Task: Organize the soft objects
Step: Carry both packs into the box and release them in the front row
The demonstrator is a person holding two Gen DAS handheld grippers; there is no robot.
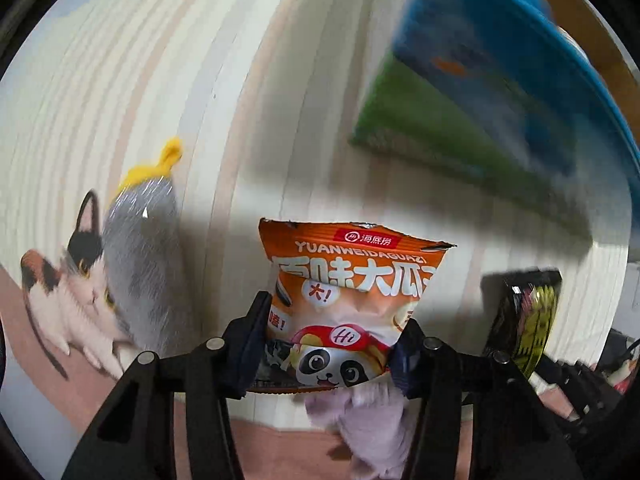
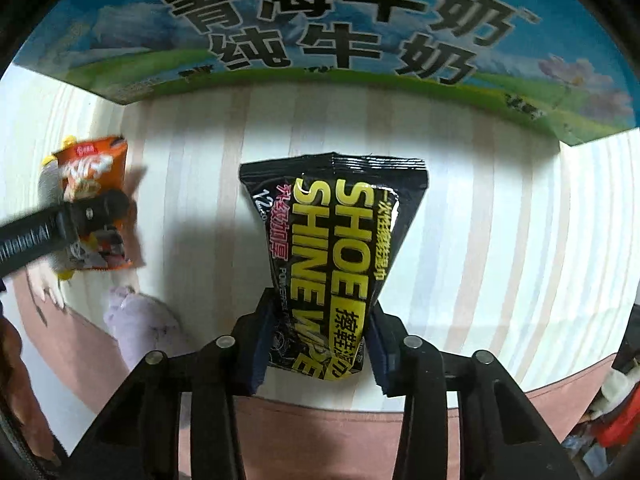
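The left gripper (image 1: pixel 332 344) has its fingers (image 1: pixel 250 344) clamped on the lower part of an orange snack packet (image 1: pixel 356 280) above the striped tabletop (image 1: pixel 160 80), and only its view shows a grey plush toy (image 1: pixel 140 248) lying just beside the packet on a cat-print mat (image 1: pixel 52 300). The right gripper (image 2: pixel 318 340) pinches a black shoe-shine wipe pack (image 2: pixel 336 240), and only its view shows the milk carton's (image 2: pixel 320 20) printed side closing the far edge. Bare tabletop lies between the two packs, with a lilac soft toy (image 2: pixel 140 320) near the front edge.
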